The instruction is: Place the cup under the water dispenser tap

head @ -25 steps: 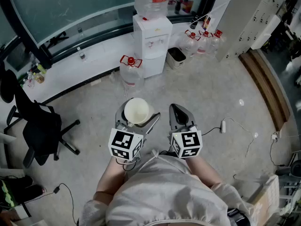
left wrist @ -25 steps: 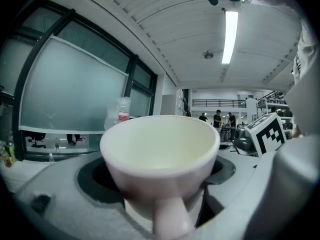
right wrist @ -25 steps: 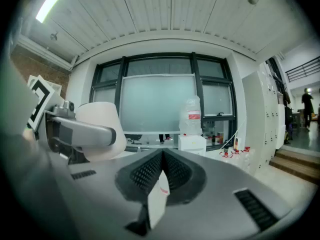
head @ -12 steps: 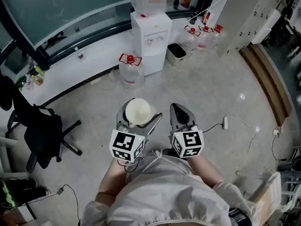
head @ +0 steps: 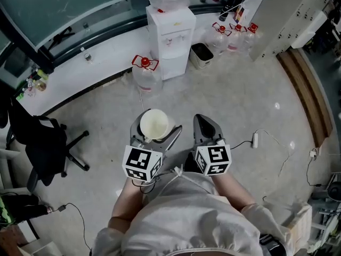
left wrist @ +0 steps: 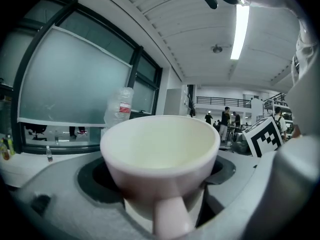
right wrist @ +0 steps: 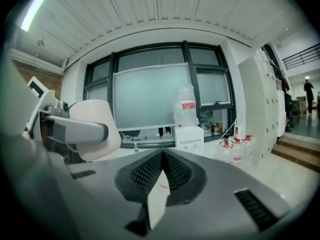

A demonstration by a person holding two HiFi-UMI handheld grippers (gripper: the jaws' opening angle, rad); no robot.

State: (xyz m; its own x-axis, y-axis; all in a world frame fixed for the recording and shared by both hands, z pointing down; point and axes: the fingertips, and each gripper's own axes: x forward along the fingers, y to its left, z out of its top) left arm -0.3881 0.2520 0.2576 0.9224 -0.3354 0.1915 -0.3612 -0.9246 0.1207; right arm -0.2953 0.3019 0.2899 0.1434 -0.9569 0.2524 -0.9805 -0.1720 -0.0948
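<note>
Left gripper view: cream glossy cup (left wrist: 160, 149) was clamped round its body in left gripper (head: 154, 134), judged light, slippery; right gripper (head: 203, 123) was closed, empty.

light grey shirt (head: 181, 217), grey hand-held grippers (head: 155, 129) (head: 202, 126) bearing black-and-white marker cubes (head: 141, 164) (head: 212, 160).

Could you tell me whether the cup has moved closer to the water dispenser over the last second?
No. The cup, held in the left gripper, is no nearer the water dispenser; if anything the gap between them looks slightly wider.

Grey concrete floor (head: 250, 89), black office chair (head: 45, 148), frosted curved windows (head: 69, 4), ceiling striplight (left wrist: 241, 26).
</note>
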